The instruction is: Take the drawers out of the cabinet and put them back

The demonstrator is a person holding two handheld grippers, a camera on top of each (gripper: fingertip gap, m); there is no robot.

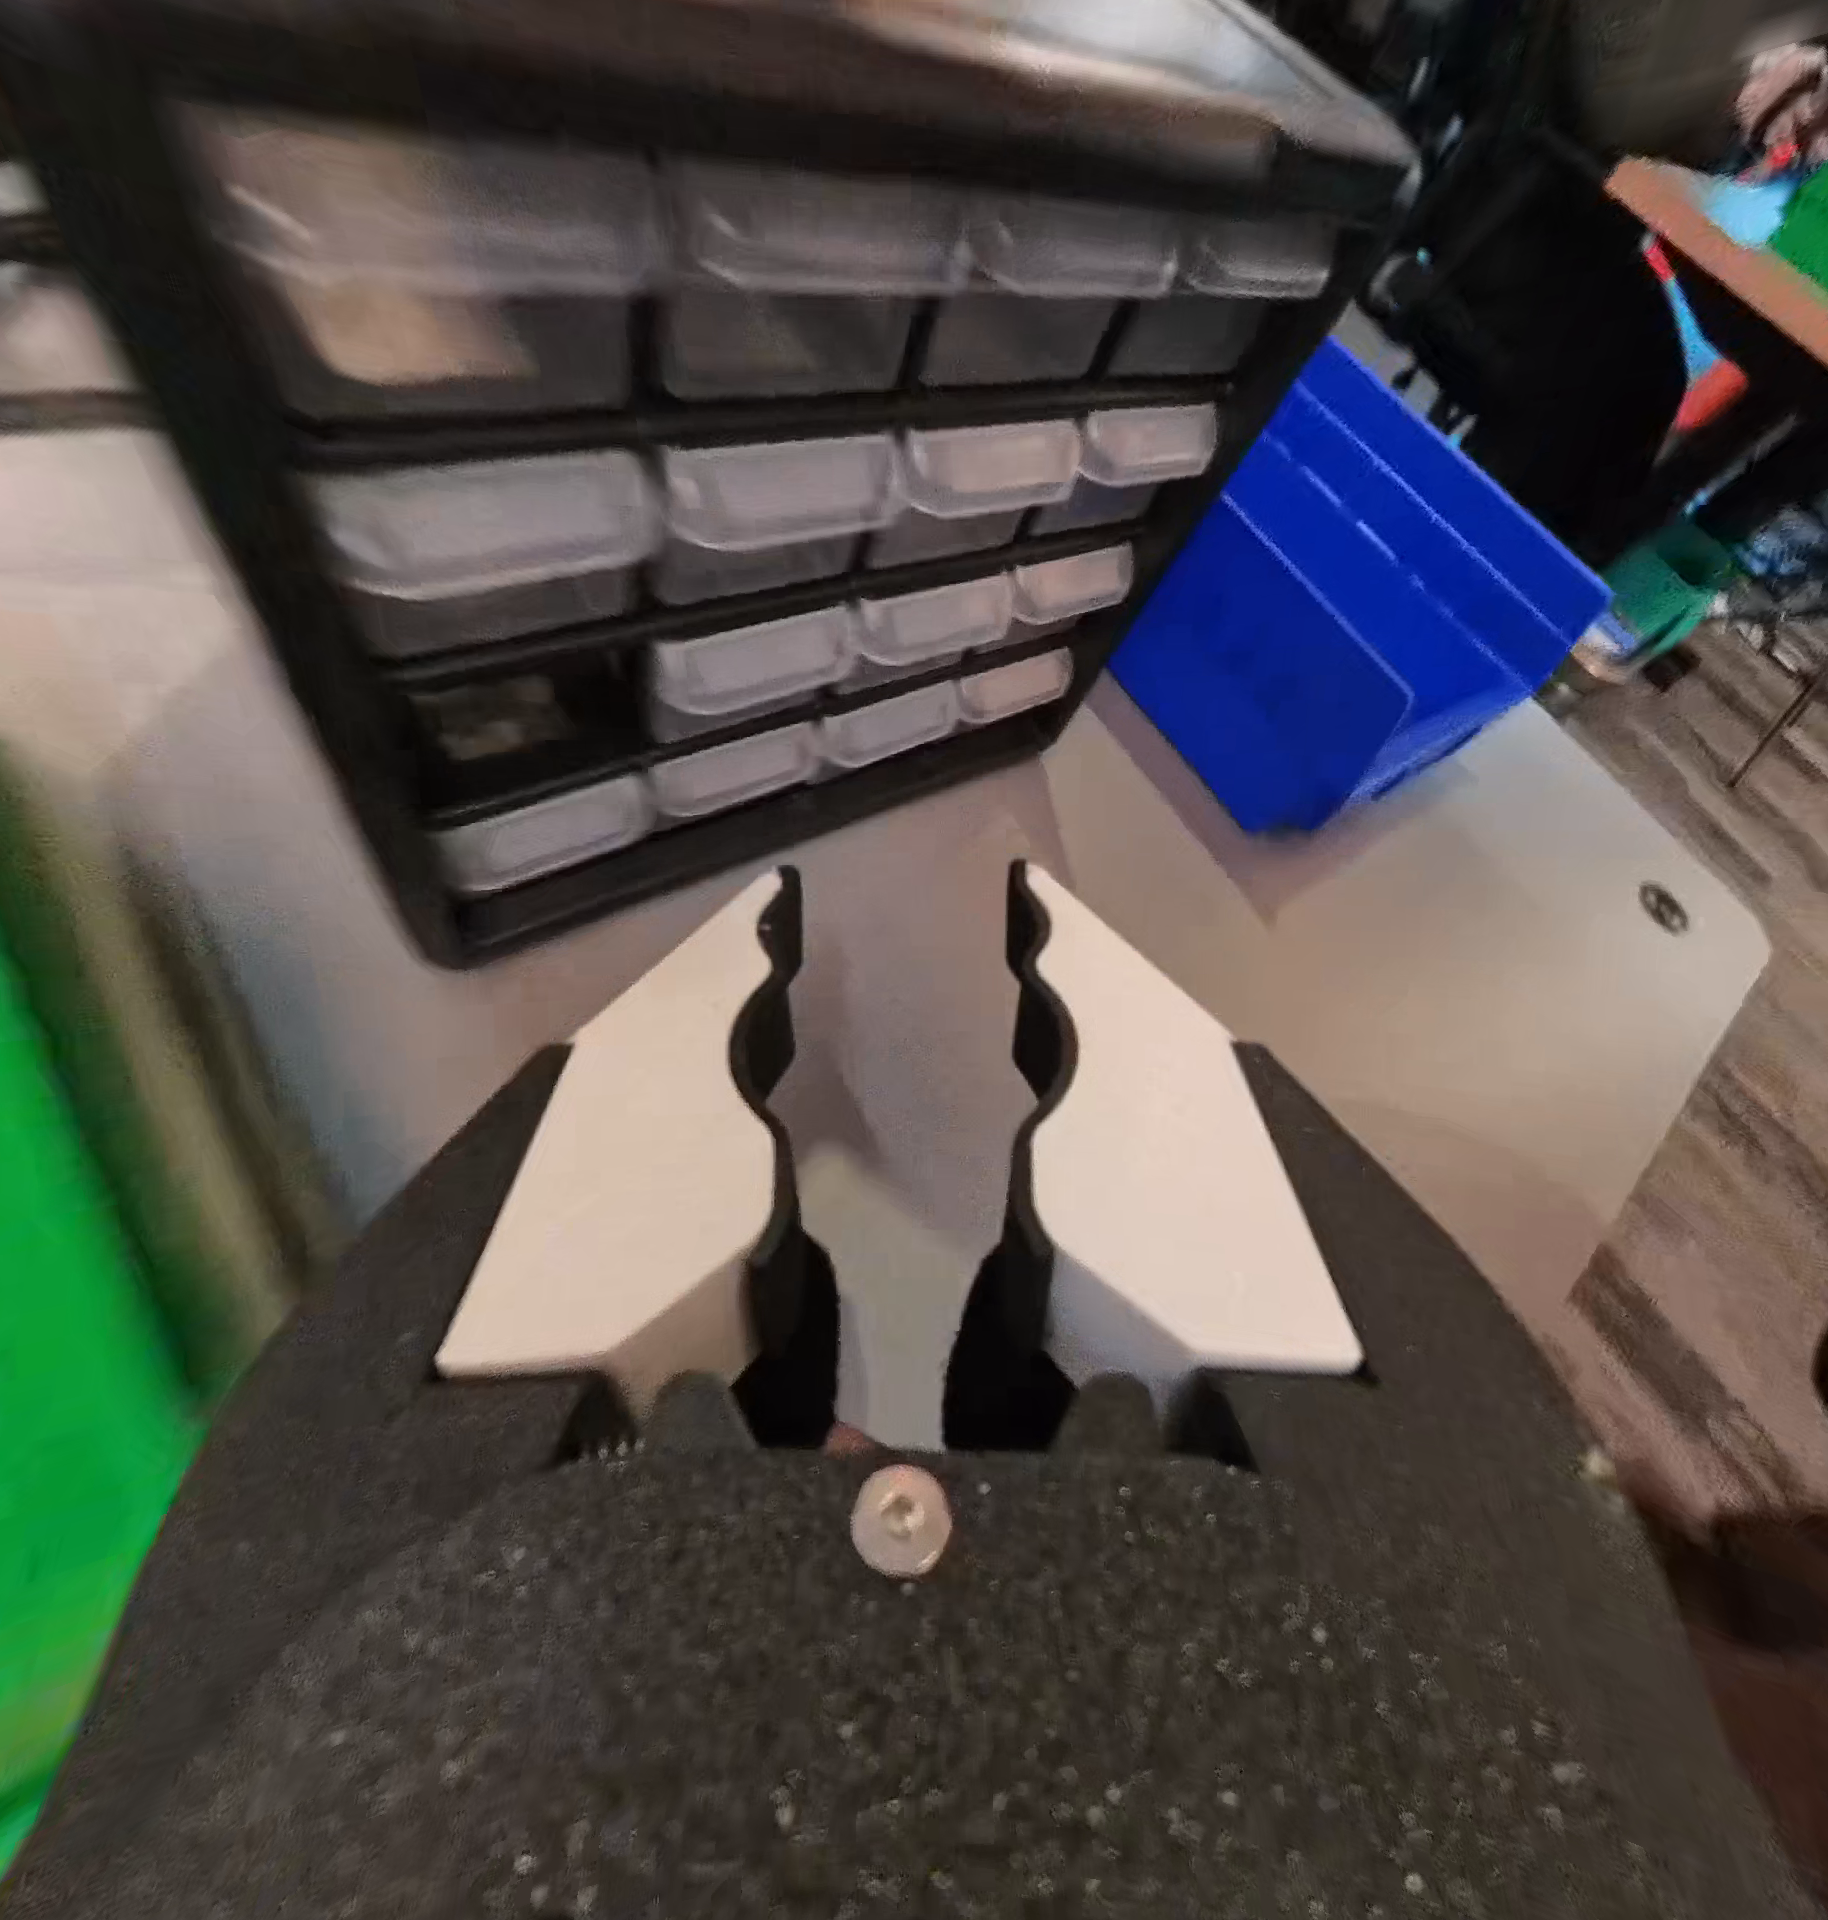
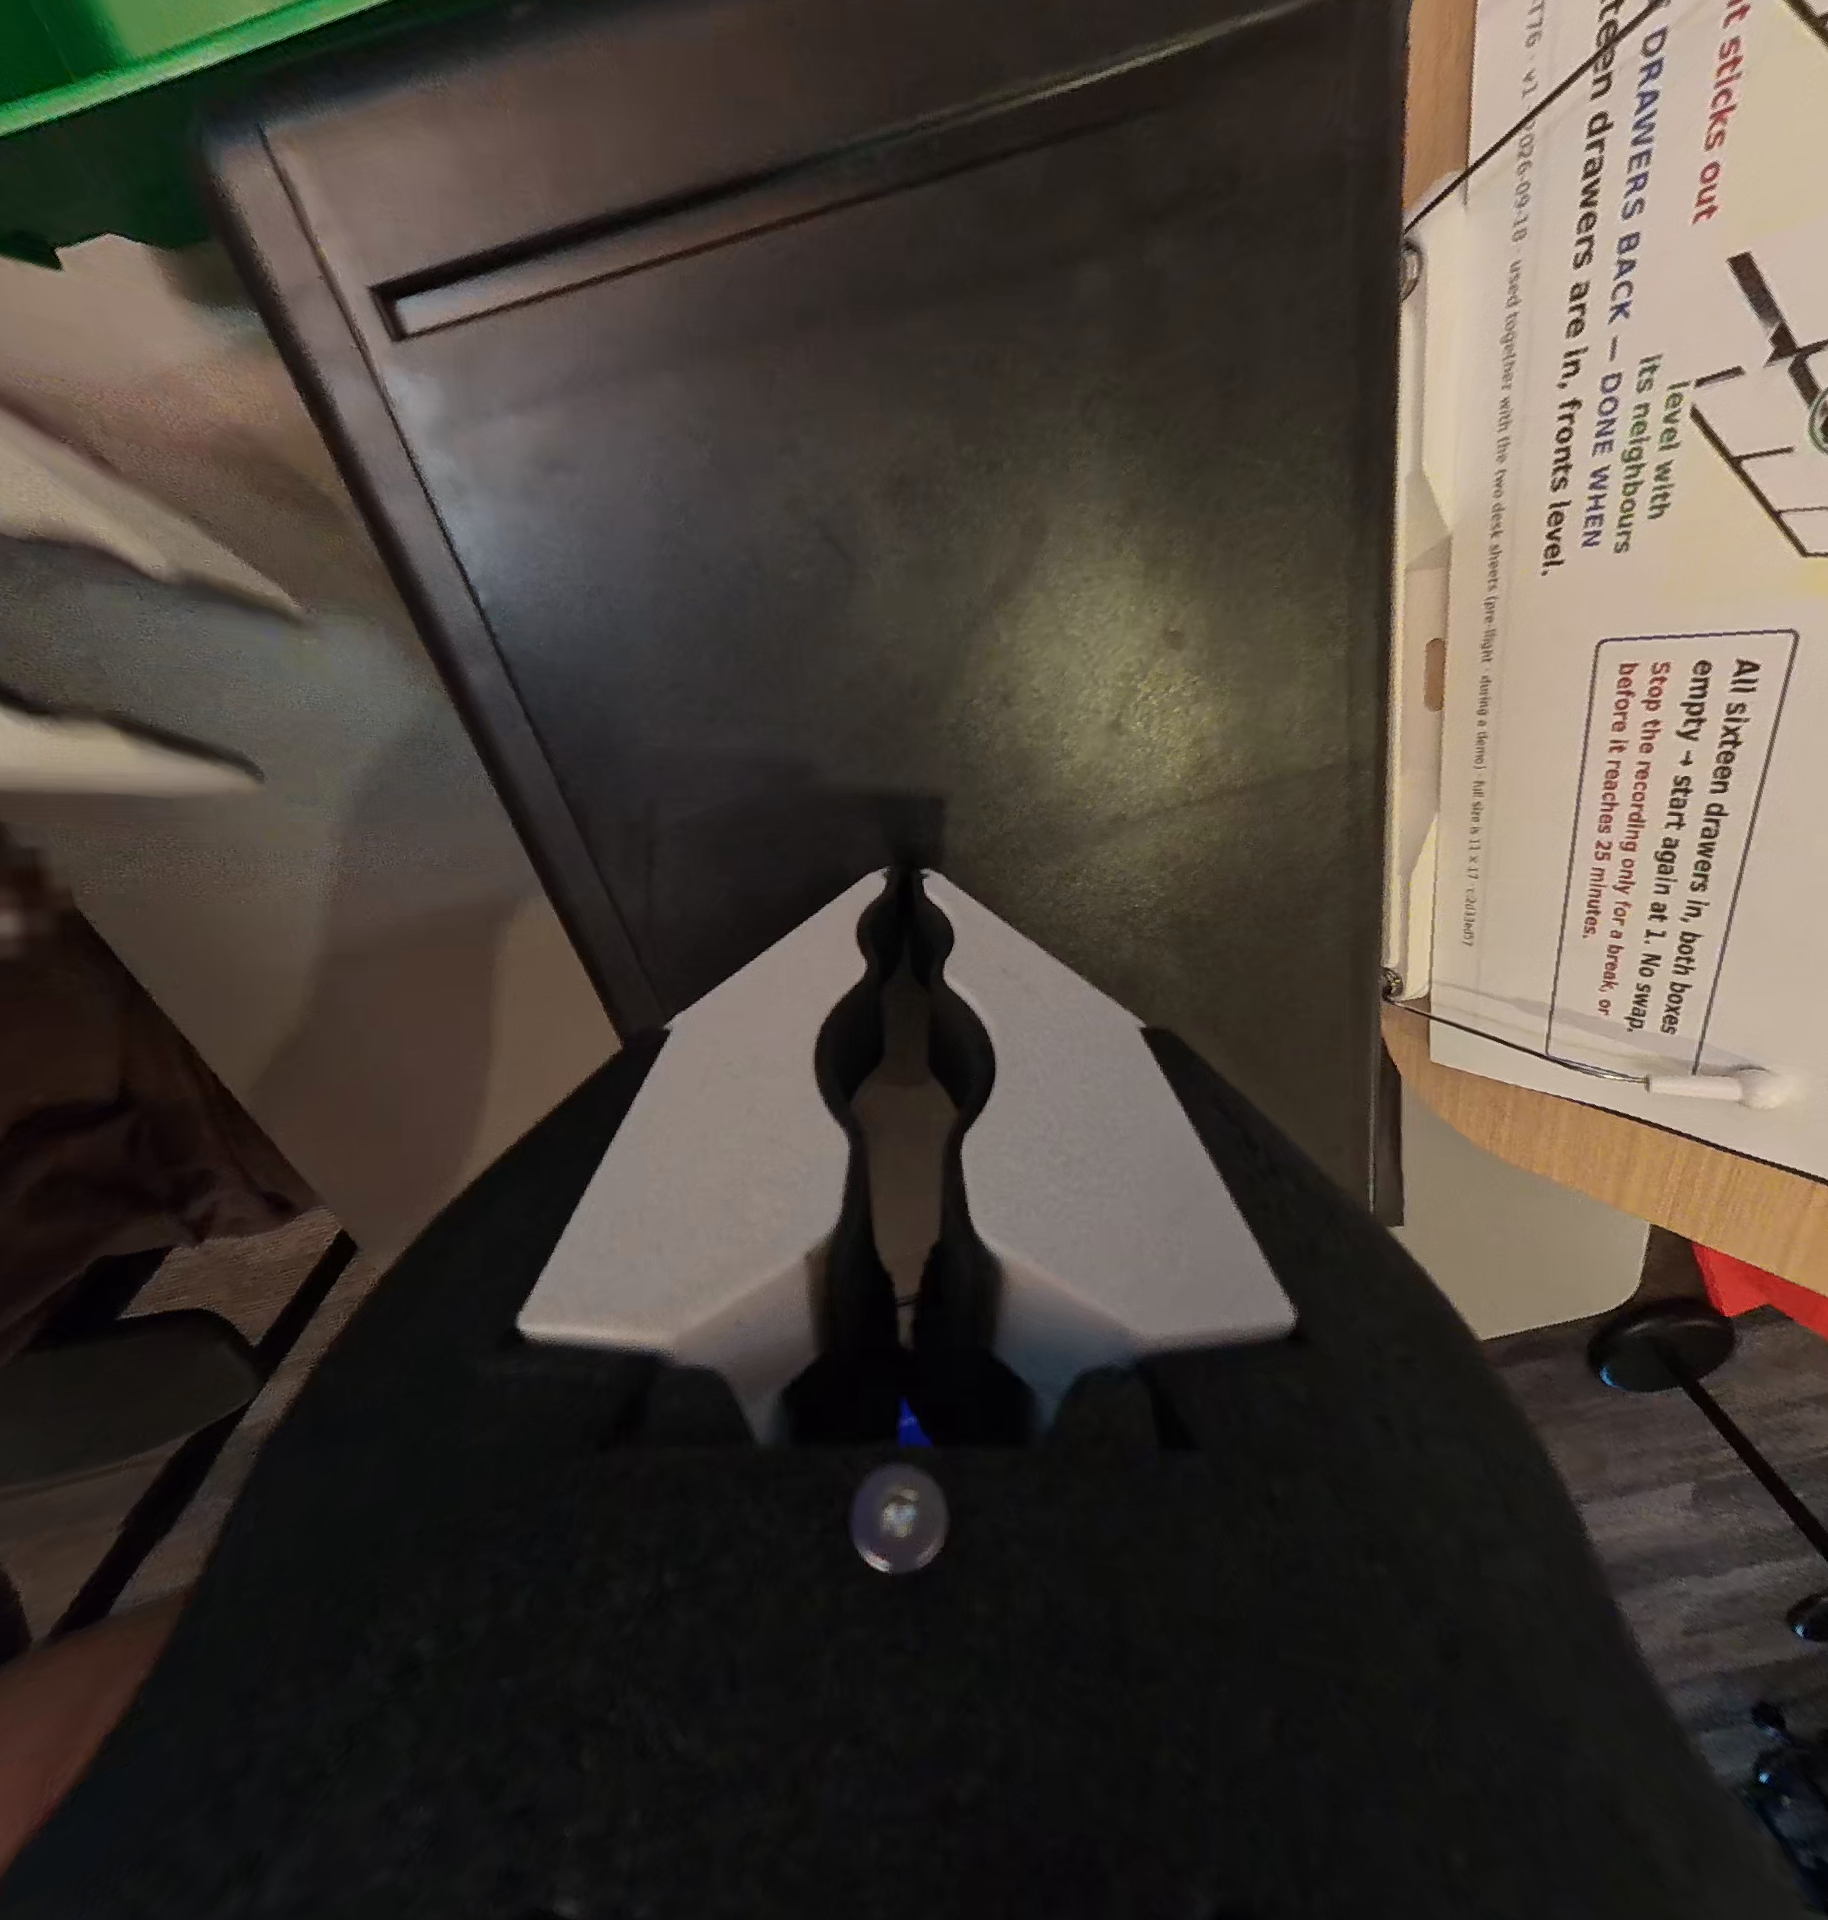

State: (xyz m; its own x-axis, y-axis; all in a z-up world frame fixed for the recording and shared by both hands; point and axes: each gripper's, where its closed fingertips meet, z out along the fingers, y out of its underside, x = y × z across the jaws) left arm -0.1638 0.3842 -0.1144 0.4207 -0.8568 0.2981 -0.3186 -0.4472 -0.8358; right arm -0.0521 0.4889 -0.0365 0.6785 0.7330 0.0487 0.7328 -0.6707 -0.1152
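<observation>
Left wrist: left gripper (image 1: 902,883) apart, aimed at cabinet (image 1: 681,499) drawers | right gripper (image 2: 906,881) pinched together against cabinet top.

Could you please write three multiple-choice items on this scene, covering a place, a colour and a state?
1. Where is the empty slot in the cabinet?
A. left column, second row from the bottom
B. top right corner
C. middle of the top row

2. What colour is the bin beside the cabinet?
A. red
B. blue
C. yellow

3. How is the left gripper?
A. shut on a drawer
B. open and empty
C. shut on nothing

Answers: 1 A, a dark gap shows there; 2 B, it is plainly blue; 3 B, its fingers stand apart with only table between them.
</observation>
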